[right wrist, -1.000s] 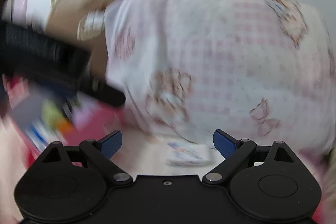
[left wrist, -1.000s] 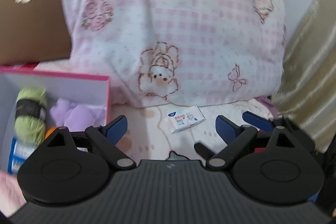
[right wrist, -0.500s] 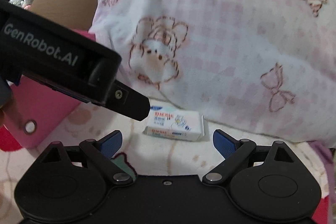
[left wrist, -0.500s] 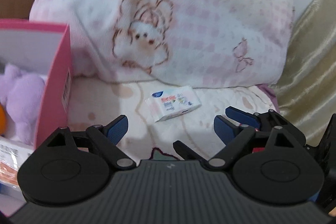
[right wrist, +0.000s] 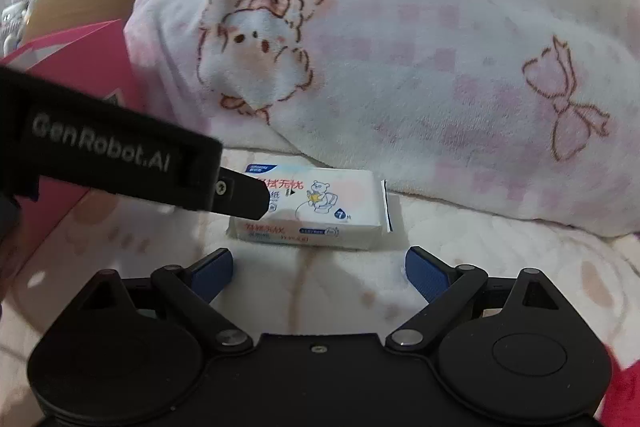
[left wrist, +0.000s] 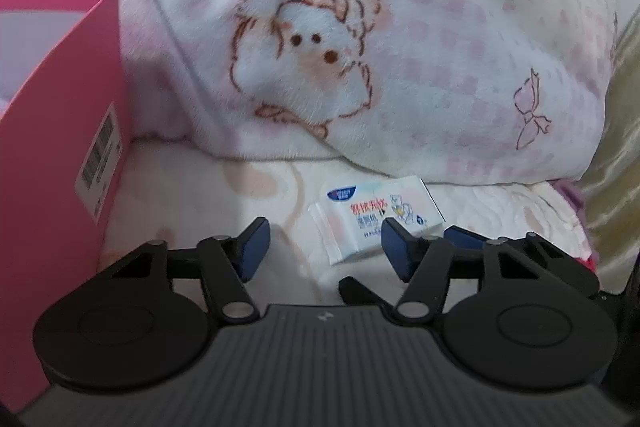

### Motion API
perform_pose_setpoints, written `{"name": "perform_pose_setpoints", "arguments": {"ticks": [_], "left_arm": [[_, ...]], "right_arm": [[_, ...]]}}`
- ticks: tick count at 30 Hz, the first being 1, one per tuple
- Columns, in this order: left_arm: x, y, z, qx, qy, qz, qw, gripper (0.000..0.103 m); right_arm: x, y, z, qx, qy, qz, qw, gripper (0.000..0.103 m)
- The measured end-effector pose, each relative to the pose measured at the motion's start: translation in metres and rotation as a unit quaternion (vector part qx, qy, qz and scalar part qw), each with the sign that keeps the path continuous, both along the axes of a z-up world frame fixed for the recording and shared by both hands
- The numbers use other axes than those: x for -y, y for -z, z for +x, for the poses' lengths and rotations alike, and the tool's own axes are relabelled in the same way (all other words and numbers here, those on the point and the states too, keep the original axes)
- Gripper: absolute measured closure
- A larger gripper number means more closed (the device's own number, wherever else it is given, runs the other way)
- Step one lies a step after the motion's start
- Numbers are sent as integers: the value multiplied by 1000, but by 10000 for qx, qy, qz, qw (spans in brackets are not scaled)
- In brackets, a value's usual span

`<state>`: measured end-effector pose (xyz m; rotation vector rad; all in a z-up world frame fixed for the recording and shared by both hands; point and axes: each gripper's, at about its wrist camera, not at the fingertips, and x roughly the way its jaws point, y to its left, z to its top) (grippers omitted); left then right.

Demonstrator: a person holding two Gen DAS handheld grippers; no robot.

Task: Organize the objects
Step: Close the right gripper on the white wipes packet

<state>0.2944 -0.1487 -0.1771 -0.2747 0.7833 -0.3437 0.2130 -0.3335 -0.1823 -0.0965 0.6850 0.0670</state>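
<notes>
Ahead at 12 o'clock, wet-wipe pack (right wrist: 310,213) on bed (right wrist: 360,291), nearer than a second ago. My left fingers (left wrist: 322,247) closing, pack not yet pinched; right fingers (right wrist: 320,273) wide, empty. Pink box (left wrist: 60,131) at 9 o'clock.

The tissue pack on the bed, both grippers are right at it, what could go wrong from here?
1. Both the left gripper and right gripper crowd the tissue pack, so they may collide. The left one's jaws are closing.
2. The pack sits off to one side of the left gripper's jaws, so a fingertip could push it away.
3. The pack lies against the pillow on soft bedding; fingers may snag fabric.
</notes>
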Motion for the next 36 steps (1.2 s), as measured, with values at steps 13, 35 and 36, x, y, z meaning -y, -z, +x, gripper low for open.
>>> {"name": "perform_pose_setpoints", "arguments": {"ticks": [13,35,36], "left_arm": [[8,13,-12,340,320,-298,9985,77],[-5,10,-42,-632,1167,-867,9874,77],[-5,10,-41,-668,1210,-871,9866,77]], "right_arm": [[-12,-8,3,-57,-120,-268,9996,22],[-12,-32,-38,-898,-350,-48,9953,25],[-11,-31,-38,-908,-299,-86,9954,24]]}}
